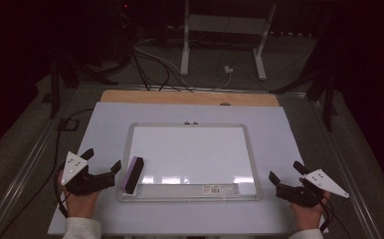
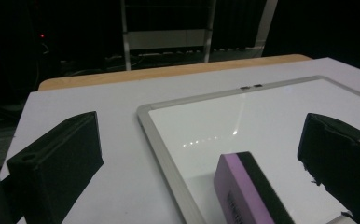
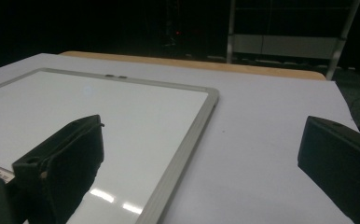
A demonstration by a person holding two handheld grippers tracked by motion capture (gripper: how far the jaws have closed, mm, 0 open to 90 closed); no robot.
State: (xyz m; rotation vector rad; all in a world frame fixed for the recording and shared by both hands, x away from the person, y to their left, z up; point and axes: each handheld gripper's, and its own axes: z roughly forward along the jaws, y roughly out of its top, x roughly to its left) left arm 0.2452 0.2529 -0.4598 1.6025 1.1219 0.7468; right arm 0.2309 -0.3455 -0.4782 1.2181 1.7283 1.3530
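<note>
A whiteboard point(image 1: 190, 154) lies flat in the middle of the white table point(image 1: 105, 119), its surface blank. An eraser point(image 1: 133, 174), purple with a black pad, rests at the near left corner of the whiteboard, partly over the frame.

The left gripper point(image 1: 103, 162) is held at the near left edge of the table, just beside the eraser. Its jaws are spread wide and hold nothing. In the left gripper view, the eraser point(image 2: 252, 191) sits between the two jaws but nearer the right one, with no contact visible.

The right gripper point(image 1: 287, 172) is held at the near right edge of the table, beside the whiteboard frame. Its jaws are likewise spread and hold nothing.

Step in hand, as judged: approach to the eraser, before any grasp. The next move calls for advancing the left gripper until both jaws flank the eraser's long sides, centring it, then closing. The right gripper is placed to steady the whiteboard frame if required.
</note>
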